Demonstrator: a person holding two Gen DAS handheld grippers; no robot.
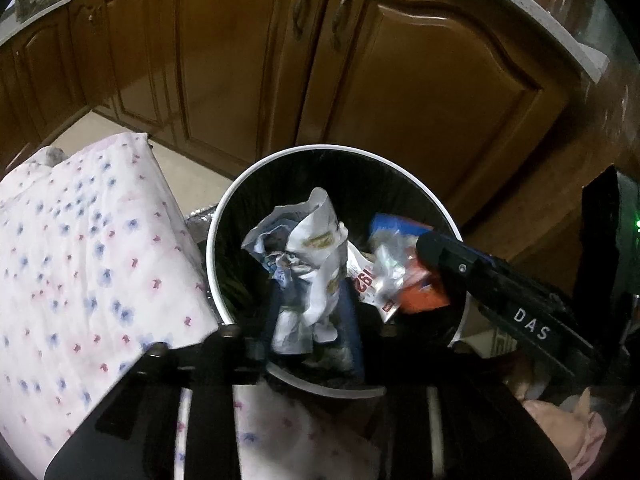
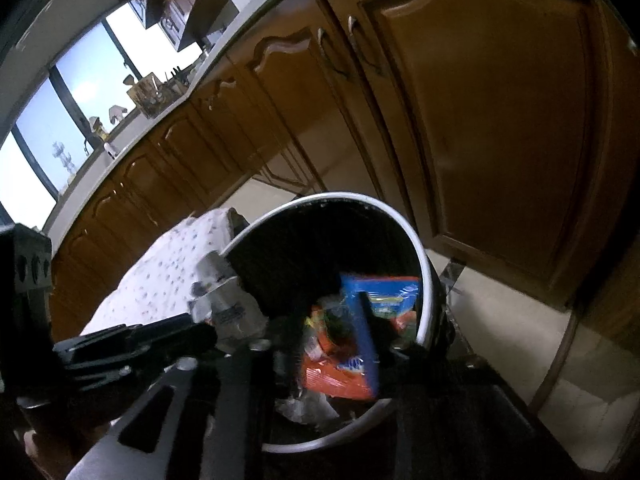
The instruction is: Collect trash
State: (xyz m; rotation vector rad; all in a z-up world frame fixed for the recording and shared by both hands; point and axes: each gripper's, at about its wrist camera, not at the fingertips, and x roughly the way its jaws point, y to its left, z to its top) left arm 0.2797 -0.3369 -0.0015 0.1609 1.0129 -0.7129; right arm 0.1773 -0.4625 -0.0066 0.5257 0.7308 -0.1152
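Observation:
A round white-rimmed trash bin (image 1: 224, 216) with a black liner stands on the floor by the cabinets; it also shows in the right wrist view (image 2: 426, 276). My left gripper (image 1: 314, 312) is over the bin, shut on a crumpled white printed paper (image 1: 320, 256). My right gripper (image 2: 326, 344) is over the bin's right side, shut on an orange and blue snack wrapper (image 2: 340, 372); the gripper (image 1: 436, 256) and wrapper (image 1: 420, 292) also show in the left wrist view. More wrappers lie inside the bin.
A table under a white floral cloth (image 1: 88, 264) stands just left of the bin. Brown wooden cabinet doors (image 1: 420, 92) run behind it. Beige tiled floor (image 2: 500, 320) lies to the right. A countertop with utensils (image 2: 156, 92) sits far left under windows.

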